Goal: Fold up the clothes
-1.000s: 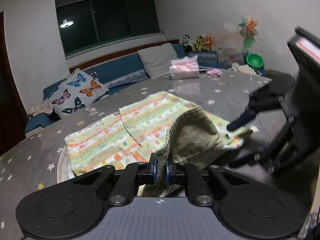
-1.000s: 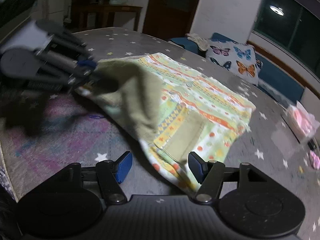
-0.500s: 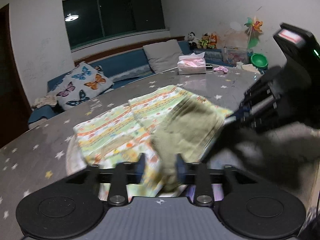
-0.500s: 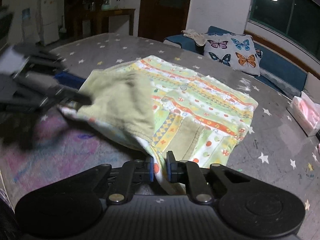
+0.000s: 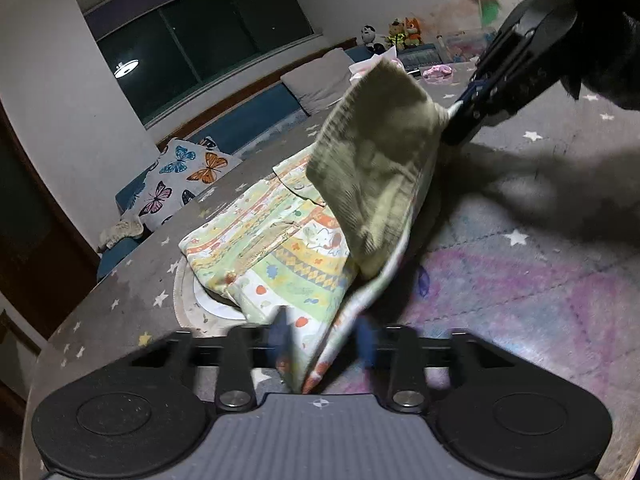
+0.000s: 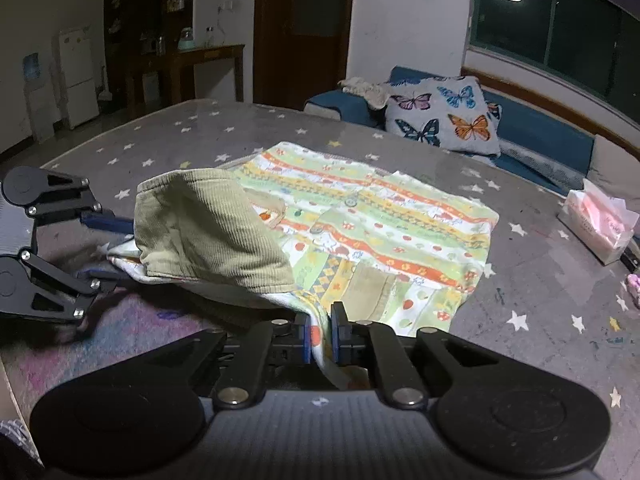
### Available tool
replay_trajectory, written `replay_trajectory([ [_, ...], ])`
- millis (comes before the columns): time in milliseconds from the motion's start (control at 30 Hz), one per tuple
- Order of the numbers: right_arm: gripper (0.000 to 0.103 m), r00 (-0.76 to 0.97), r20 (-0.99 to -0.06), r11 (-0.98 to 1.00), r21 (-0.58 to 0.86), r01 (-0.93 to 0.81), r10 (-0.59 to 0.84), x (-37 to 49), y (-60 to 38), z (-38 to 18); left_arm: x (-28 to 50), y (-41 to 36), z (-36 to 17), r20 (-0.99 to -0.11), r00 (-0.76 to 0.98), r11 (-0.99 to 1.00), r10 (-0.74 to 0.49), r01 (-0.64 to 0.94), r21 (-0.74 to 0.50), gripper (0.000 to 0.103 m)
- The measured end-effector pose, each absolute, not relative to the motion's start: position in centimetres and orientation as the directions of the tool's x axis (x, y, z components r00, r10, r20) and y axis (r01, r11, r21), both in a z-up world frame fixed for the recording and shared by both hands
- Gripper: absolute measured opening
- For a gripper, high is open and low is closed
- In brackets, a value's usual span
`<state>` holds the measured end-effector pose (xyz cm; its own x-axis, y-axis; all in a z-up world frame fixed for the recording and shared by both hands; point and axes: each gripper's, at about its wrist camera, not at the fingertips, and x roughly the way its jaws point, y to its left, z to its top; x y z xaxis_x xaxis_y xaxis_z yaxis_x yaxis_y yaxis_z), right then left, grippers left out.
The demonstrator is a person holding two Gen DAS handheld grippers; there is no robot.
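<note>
Star-print table (image 6: 168,136), garment (image 6: 360,216) between (both) grippers

text: none legible | labels: none; numbers: none

A home living room — sofa (image 6: 540,136), butterfly cushion (image 6: 444,120), fridge (image 6: 78,76), stuffed toys (image 5: 396,34).

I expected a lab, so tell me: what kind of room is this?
Most likely a home living room, at night. A blue sofa with a butterfly cushion runs under a dark window, stuffed toys sit in a corner, and a patterned garment lies on a star-print table.
</note>
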<state>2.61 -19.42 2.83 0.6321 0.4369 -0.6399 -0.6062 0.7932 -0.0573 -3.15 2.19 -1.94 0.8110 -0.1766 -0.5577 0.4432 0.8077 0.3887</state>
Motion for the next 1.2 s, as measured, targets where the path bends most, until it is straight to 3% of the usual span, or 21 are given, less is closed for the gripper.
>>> replay_trajectory([
  [67, 0.007, 0.639, -0.632, 0.793, -0.06, -0.606, 0.44, 2.2, -19.4, 3.0, -3.2, 2.4, -1.9, -0.555, 0.814, 0.81, -0.173, 0.438, 0.391, 0.008],
  [133, 0.006, 0.644, -0.623, 0.793, -0.063, -0.606, 0.443, 1.9, -19.3, 3.2, -3.4, 2.6, -1.4, -0.549, 0.819, 0.817, -0.17, 0.428, 0.386, 0.005],
  [400, 0.006, 0.62, -0.61, 0.756, -0.052, -0.652, 0.493, -3.4, -21.1, 6.1, -9.5, 3.3, 2.9, -0.567, 0.786, 0.804, -0.248, 0.493, 0.332, 0.005],
  [600, 0.005, 0.607, -0.609, 0.741, -0.047, -0.67, 0.51, -6.3, -21.9, 8.6, -11.4, 3.1, 5.9, -0.538, 0.804, 0.794, -0.253, 0.49, 0.36, 0.005],
  [867, 0.005, 0.644, -0.589, 0.767, -0.062, -0.638, 0.488, 0.8, -21.0, 10.2, -2.5, 3.3, 7.9, -0.485, 0.848, 0.848, -0.212, 0.406, 0.34, 0.005],
  [1200, 0.005, 0.621, -0.677, 0.816, -0.05, -0.575, 0.396, 13.1, -17.6, 6.5, 10.7, 3.2, 3.5, -0.589, 0.797, 0.877, -0.133, 0.372, 0.305, 0.006],
])
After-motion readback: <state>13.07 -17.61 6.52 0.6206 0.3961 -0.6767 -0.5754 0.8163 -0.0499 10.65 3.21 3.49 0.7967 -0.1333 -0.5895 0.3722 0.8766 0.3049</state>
